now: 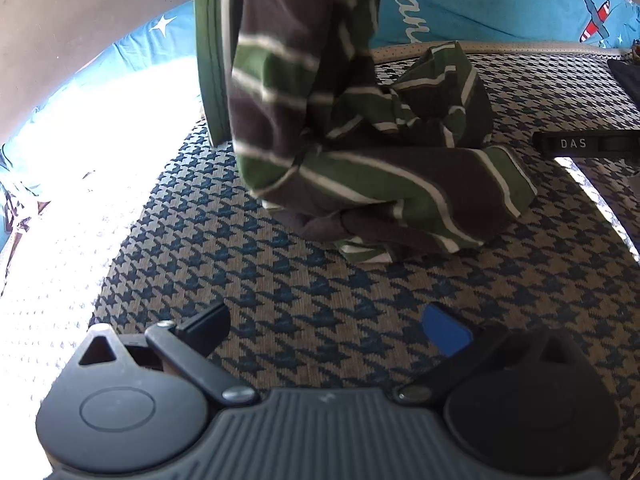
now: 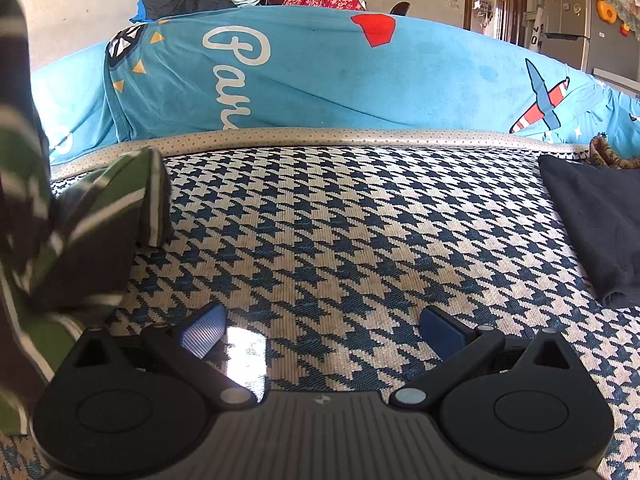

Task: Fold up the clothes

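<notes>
"DAS" in white on black bar (image 1: 584,144) at right edge; partial white script "Par" on blue blanket (image 2: 320,80).

A green and brown shirt (image 1: 360,152) with thin white stripes sits crumpled on the checked cover, ahead of the left tongs and well apart from them, one part rising upward out of view; beside the right tongs it lies close on their left (image 2: 80,240)

Both little cameras sit low and close over the blue-and-cream houndstooth cloth (image 1: 280,280), looking forward toward the bright blue blanket with airplanes (image 2: 360,80), and both see the green, brown and white striped shirt (image 1: 360,140).
</notes>
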